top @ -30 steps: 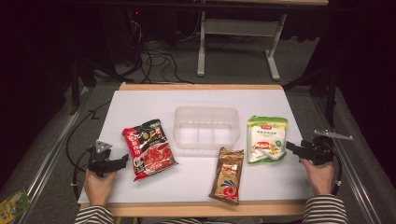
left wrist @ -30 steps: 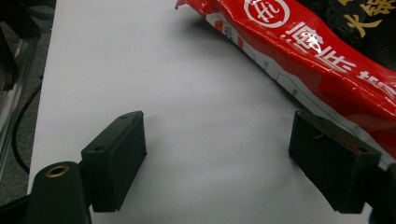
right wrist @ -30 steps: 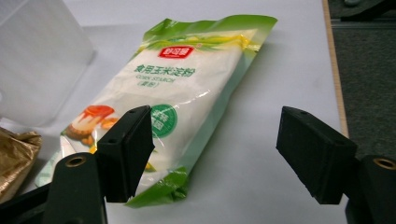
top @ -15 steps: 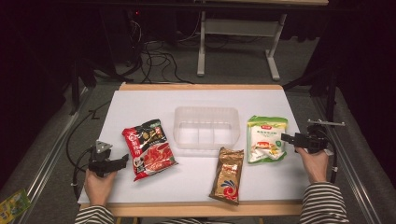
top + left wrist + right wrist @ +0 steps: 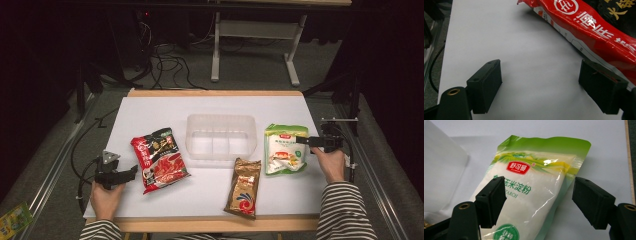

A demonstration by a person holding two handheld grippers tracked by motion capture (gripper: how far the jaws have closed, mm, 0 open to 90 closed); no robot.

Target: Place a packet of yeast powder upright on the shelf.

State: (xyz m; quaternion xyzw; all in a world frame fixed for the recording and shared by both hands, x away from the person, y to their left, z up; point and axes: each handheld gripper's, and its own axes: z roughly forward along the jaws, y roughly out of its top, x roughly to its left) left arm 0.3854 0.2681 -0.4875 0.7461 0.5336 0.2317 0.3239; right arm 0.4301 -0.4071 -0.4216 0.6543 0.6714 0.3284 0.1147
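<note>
1. The right hand-held gripper (image 5: 302,140) hovers over the right edge of the green starch pouch (image 5: 285,148), its jaws spread wide; in the right gripper view the pouch (image 5: 529,192) lies between and below the two black jaws, with neither jaw clearly touching it.
2. The green starch pouch lies flat on the white counter (image 5: 150,112), just right of the clear plastic bin (image 5: 221,136), its green top seam pointing away from the person.
3. The left hand-held gripper (image 5: 131,171) rests low at the counter's left side, jaws spread and holding nothing; its tips sit just beside the lower left edge of the red noodle packet (image 5: 158,159).
4. In the left gripper view one jaw stands close against the edge of the red noodle packet (image 5: 594,32), while the other stands over bare counter.
5. The clear plastic bin sits near the counter's middle, between the red noodle packet and the green starch pouch.
6. A brown packet (image 5: 243,187) lies in front of the bin, near the counter's near edge, apart from both grippers.
</note>
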